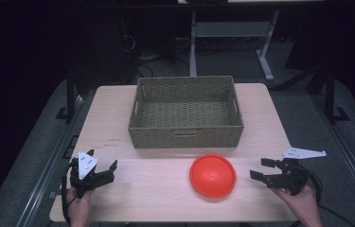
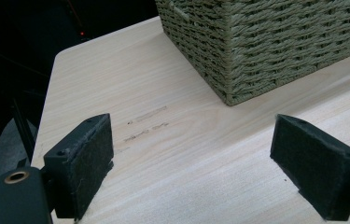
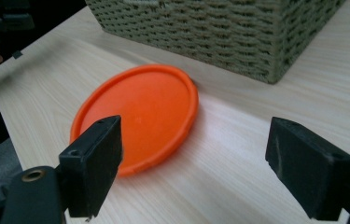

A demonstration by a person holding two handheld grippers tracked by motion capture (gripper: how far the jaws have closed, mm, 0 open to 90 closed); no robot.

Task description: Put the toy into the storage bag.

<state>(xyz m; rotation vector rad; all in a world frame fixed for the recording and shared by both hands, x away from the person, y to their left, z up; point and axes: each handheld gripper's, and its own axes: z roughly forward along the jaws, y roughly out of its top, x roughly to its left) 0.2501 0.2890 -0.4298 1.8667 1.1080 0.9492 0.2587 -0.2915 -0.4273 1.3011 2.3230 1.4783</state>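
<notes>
One orange disc (image 1: pixel 212 175) lies flat near the bench's (image 1: pixel 156 194) front edge, just in front of the woven basket (image 1: pixel 186 133). It looks light, stiff and smooth, probably slippery; its thin raised rim is your likeliest hold. Your right hand-held gripper (image 1: pixel 262 170), jaws wide apart and empty, sits low at the right edge, pointing toward it. Your left hand-held gripper (image 1: pixel 102 163), also gaping and empty, hovers at the front-left corner.

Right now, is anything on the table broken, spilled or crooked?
Nothing stands out. The round orange plastic plate lies flat on the pale wooden table, just in front of the woven greenish wicker basket, which sits square and looks empty. The only marks are faint scuffs on the wood near the basket's corner.
</notes>
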